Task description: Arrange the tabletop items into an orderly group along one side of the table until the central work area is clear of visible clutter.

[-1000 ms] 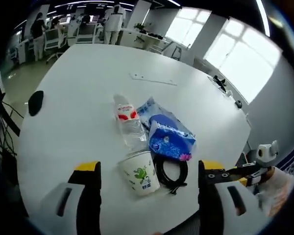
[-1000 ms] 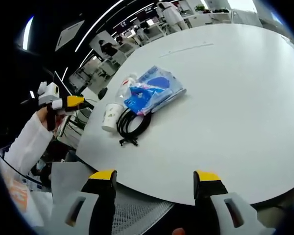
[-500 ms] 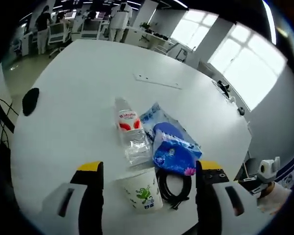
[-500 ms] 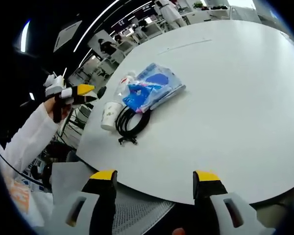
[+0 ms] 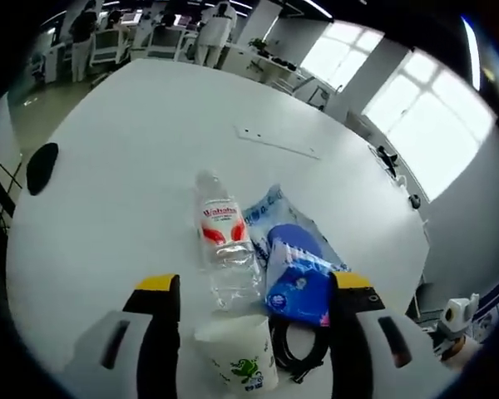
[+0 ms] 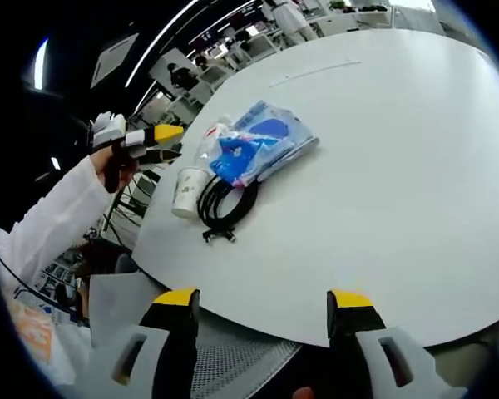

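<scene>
A cluster lies near the edge of the white table (image 5: 116, 216): a clear water bottle (image 5: 224, 249) on its side, a white paper cup (image 5: 237, 362), a blue tissue pack (image 5: 299, 283) on a blue plastic bag (image 5: 266, 212), and a coiled black cable (image 5: 295, 353). My left gripper (image 5: 255, 283) hangs open just above the cup and bottle, touching nothing. My right gripper (image 6: 263, 298) is open off the table's edge, well short of the cup (image 6: 183, 193), cable (image 6: 224, 204) and tissue pack (image 6: 237, 158). In the right gripper view the left gripper (image 6: 150, 137) hovers beside the cluster.
A black oval object (image 5: 40, 166) sits at the table's left edge, and a thin flat strip (image 5: 279, 143) lies farther along the top. Bare white surface (image 6: 399, 150) stretches right of the cluster. People stand at desks (image 5: 150, 33) beyond the table.
My left gripper has moved in over the table toward the cluster, so the cup and bottle now sit between its jaws. The right gripper and the items have stayed put.
</scene>
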Available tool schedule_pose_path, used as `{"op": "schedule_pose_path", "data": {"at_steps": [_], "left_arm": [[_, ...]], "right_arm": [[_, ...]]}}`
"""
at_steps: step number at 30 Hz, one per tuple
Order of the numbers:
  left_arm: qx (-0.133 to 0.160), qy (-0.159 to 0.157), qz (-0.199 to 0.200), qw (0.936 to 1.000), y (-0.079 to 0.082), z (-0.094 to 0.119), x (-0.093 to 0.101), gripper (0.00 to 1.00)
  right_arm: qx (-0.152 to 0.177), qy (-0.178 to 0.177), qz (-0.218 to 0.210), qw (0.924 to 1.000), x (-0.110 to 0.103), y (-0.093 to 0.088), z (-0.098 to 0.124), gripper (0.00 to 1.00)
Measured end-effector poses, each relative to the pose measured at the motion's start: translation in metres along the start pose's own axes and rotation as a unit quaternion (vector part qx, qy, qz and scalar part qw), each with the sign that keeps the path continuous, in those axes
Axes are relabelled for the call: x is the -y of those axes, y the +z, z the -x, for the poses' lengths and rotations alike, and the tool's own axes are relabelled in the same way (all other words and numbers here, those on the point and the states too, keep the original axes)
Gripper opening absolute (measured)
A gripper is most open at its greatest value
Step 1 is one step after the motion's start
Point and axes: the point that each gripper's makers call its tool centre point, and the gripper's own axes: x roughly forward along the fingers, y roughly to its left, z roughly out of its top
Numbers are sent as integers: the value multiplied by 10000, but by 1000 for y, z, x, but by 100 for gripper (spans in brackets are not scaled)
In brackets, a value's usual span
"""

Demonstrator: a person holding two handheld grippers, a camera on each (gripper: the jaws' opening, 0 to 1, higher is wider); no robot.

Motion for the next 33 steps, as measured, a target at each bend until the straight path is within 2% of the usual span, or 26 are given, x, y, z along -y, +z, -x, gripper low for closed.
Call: {"op": "schedule_pose_path", "data": {"at_steps": [17, 25, 30, 33], "left_arm": [[-246, 183, 121, 9995, 5, -37, -9, 71], [-427, 267, 54, 9987, 5, -56, -8, 70], [-494, 248, 138, 9984, 6, -67, -9, 69], [-535, 343, 174, 9978, 5, -74, -13, 69]], "right_arm": [[-48, 89, -44, 9999, -4, 4, -6, 63], [-155, 50, 148, 9998, -3, 4, -7, 64], [-131, 48, 110, 9998, 0, 5, -7, 64], [-82, 64, 51, 9999, 2, 6, -8, 65]]}}
